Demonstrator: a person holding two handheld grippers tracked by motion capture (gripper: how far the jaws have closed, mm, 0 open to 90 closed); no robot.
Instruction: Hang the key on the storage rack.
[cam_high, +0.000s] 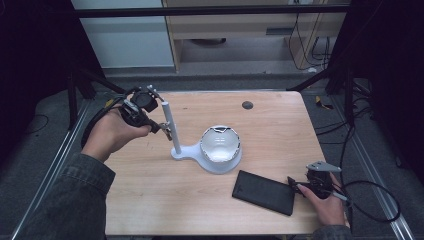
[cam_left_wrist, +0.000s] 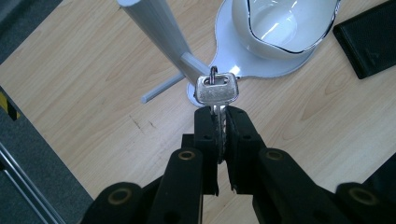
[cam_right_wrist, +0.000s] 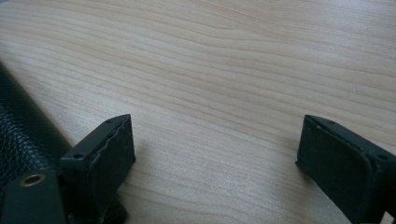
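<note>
The key's blade is buried between the left gripper's (cam_left_wrist: 219, 122) pads, so you only get the silver head of the key (cam_left_wrist: 216, 88) with a little ring through it, and the black case (cam_right_wrist: 21, 135) is cut off at the edge in the right gripper view. Everything sits on a light wood table (cam_high: 260, 125) with grey floor and cables around it. Left gripper's clamped tight on the key right next to the white stand's (cam_high: 170, 127) post, by the white bowl (cam_high: 221, 144), while the right gripper (cam_right_wrist: 215, 158) is spread wide over bare wood beside the case, holding nothing.
</note>
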